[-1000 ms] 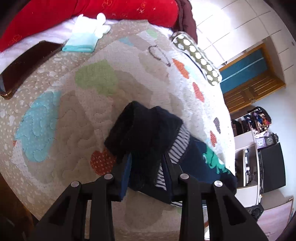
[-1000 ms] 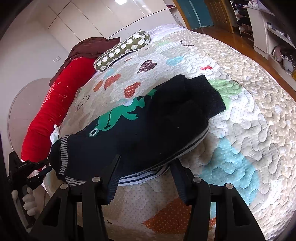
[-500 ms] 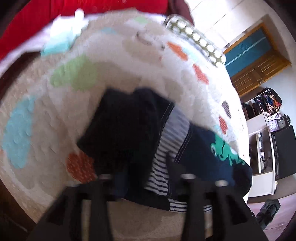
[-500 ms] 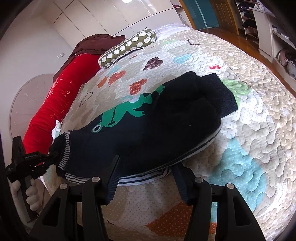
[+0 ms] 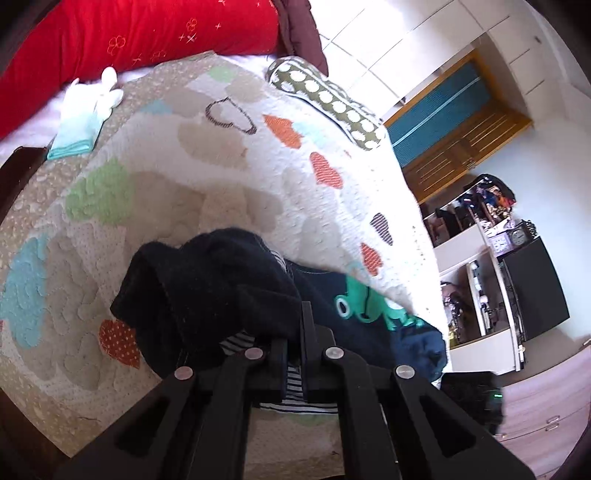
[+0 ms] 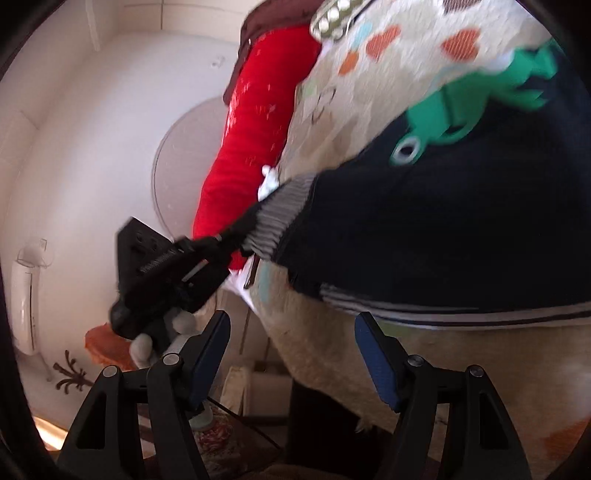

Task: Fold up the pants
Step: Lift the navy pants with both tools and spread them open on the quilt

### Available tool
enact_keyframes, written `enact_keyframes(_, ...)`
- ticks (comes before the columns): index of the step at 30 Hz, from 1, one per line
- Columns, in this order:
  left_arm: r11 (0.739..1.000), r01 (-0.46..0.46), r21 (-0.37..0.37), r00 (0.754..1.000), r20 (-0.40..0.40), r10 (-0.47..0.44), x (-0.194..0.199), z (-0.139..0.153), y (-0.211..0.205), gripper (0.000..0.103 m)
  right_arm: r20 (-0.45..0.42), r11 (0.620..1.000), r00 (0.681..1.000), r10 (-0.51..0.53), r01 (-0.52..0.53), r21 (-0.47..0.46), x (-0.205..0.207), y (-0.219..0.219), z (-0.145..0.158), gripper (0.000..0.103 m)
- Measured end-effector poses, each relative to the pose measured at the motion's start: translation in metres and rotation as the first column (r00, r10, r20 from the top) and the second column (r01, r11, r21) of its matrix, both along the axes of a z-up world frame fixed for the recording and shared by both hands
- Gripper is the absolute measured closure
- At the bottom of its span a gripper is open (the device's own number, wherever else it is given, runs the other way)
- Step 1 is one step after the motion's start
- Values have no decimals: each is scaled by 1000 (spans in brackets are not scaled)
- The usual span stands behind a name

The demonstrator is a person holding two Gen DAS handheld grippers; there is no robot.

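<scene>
Dark navy pants (image 5: pixel 207 295) with a green frog print (image 5: pixel 365 302) lie bunched on the patterned quilt (image 5: pixel 184 166). My left gripper (image 5: pixel 293 332) is shut on the striped waistband, with fabric pinched between its pads. In the right wrist view the same left gripper (image 6: pixel 236 229), held by a gloved hand, grips the waistband corner of the pants (image 6: pixel 443 221) at the bed's edge. My right gripper (image 6: pixel 291 354) hangs below and left of the pants, off the bed's side. Its jaws are opening and nothing is between them.
A red bolster (image 5: pixel 129 33) and a spotted green pillow (image 5: pixel 325 99) lie along the far side of the bed. A folded pale teal cloth (image 5: pixel 81 122) rests near the bolster. Shelves (image 5: pixel 480 277) and a dark box (image 5: pixel 469 398) stand beyond the bed.
My left gripper has closed on the waistband and risen a little. My right gripper has swung left off the pants to the bed's side, and its jaws have spread wider.
</scene>
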State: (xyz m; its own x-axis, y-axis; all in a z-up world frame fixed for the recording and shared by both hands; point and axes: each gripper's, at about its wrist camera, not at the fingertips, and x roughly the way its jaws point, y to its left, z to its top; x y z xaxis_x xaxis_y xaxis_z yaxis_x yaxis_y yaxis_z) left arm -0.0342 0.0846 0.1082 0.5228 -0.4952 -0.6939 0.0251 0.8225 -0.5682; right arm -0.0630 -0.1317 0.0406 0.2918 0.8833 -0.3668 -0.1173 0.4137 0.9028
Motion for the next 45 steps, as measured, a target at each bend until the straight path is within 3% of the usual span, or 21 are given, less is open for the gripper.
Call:
enact_keyframes(5, 1000, -5, -30, 1000, -2, 5, -1, 2, 5, 99, -45, 999, 999, -5, 3, -43, 16, 14, -14, 28)
enact_keyframes(10, 999, -20, -45, 1000, -17, 20, 0, -6, 14, 99, -4, 966, 979, -205, 202, -162, 11, -31, -9, 28)
enact_keyframes(17, 1000, -15, -21, 1000, 0, 15, 1, -9, 15, 99, 21, 827, 875, -484, 465, -317, -18, -126, 4, 29)
enact_keyframes(19, 1000, -16, -16, 1000, -5, 16, 3, -11, 13, 99, 22, 804, 857, -515, 492, -335, -23, -141, 4, 54)
enact_keyframes(20, 1000, -17, -16, 1000, -8, 17, 4, -11, 13, 99, 15, 799, 854, -520, 493, -344, -22, -146, 4, 76)
enact_keyframes(21, 1000, -17, -18, 1000, -9, 17, 5, -10, 13, 99, 13, 796, 854, -520, 491, -353, -23, -149, 5, 86)
enact_keyframes(23, 999, -16, -27, 1000, -11, 16, 10, -8, 15, 99, 42, 806, 867, -496, 478, -349, -23, -152, 18, 88)
enact_keyframes(27, 998, -29, -49, 999, -39, 27, 36, -6, 19, 99, 121, 832, 895, -430, 445, -332, -9, -146, 47, 88)
enact_keyframes(32, 996, -84, -25, 994, -74, 82, 101, -11, 19, 99, 178, 802, 897, -405, 442, -403, 56, -139, 69, 88)
enact_keyframes(38, 993, -118, -26, 977, -179, 112, 177, -40, 14, 97, 111, 778, 896, -429, 429, -458, 131, -155, 44, 87)
enact_keyframes(40, 987, -135, -86, 967, -227, 112, 192, -54, 19, 95, 81, 766, 886, -456, 437, -472, 146, -164, 32, 67)
enact_keyframes(41, 983, -139, -121, 963, -246, 106, 197, -59, 21, 93, 63, 763, 877, -476, 447, -467, 152, -170, 26, 47)
enact_keyframes(42, 976, -145, -161, 960, -263, 99, 202, -64, 25, 88, 56, 758, 864, -500, 468, -454, 155, -176, 22, 41)
enact_keyframes(45, 958, -164, -235, 962, -255, 102, 208, -65, 35, 82, 50, 756, 837, -545, 516, -403, 154, -194, 20, 41)
